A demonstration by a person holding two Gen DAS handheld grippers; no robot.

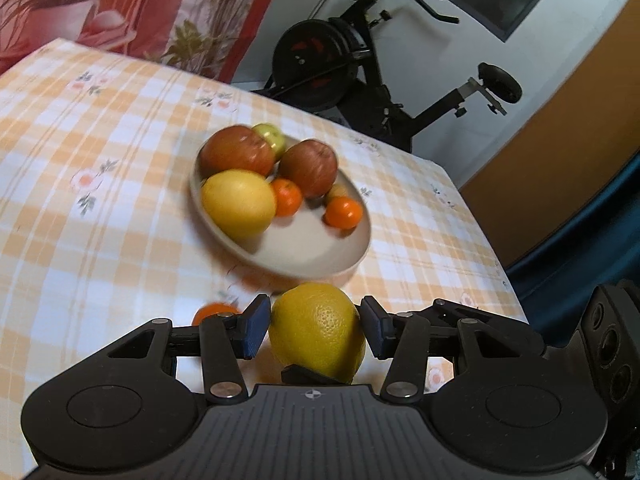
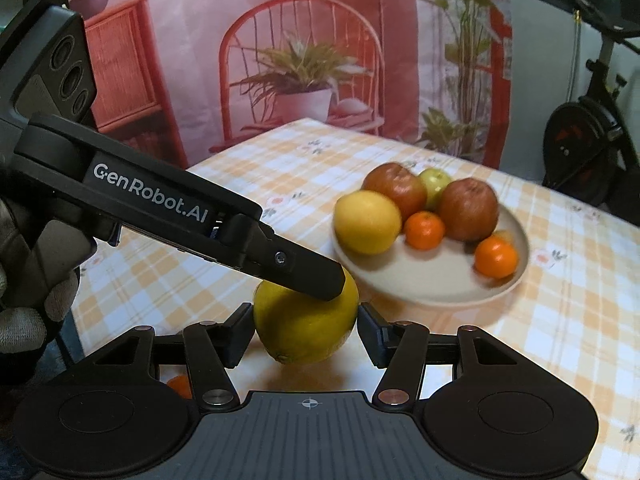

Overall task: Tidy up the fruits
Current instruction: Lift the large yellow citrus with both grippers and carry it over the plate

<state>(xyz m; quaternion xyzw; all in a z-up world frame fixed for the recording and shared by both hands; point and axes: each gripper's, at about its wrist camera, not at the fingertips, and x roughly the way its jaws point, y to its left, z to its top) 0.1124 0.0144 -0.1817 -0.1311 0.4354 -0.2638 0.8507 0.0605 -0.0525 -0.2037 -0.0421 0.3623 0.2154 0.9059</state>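
Both hand-held grippers meet at one dimpled yellow lemon point(image 1: 318, 332): my left hand-held gripper point(image 1: 316, 330) clenches it between its blue pads, and my right hand-held gripper point(image 2: 306, 330) clamps it from the other side. It sits just above the orange-and-white checked counter point(image 1: 100, 220), near the round beige plate point(image 1: 304, 248) holding two red apples, a green apple, another yellow lemon and two small oranges. One more small orange point(image 1: 214, 312) lies on the cloth left of my left fingers.

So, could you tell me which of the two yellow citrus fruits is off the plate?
The one between the left gripper fingers, yellow fruit; the other lies on the plate.
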